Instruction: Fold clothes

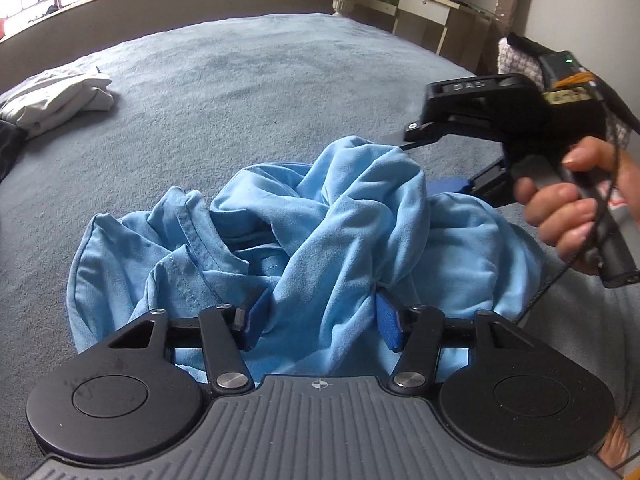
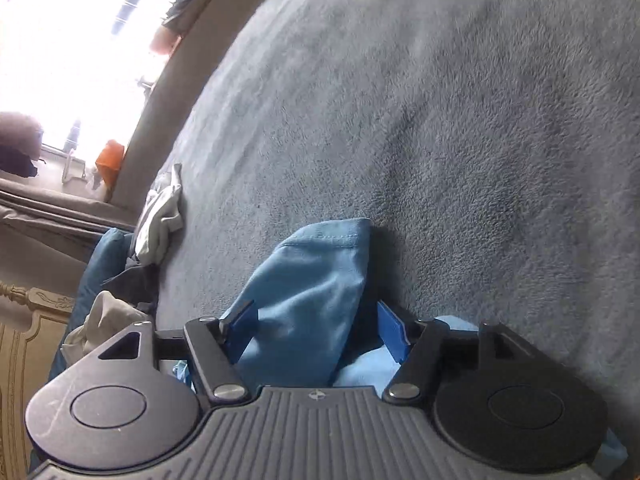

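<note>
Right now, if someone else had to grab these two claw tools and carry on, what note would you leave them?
Left gripper: jaws part open around a bunch of the light blue garment; I cannot tell if the pads press it.
Right gripper: jaws open, a flap of the same garment between them, not clamped.
The garment lies crumpled on the grey-blue bed cover.
A white garment lies folded at the far left.
Left to do: spread the blue one flat, then fold it.

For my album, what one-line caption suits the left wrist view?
Two hand-held claws close in on a crumpled light-blue cotton shirt on a grey fleece bedspread.
</note>
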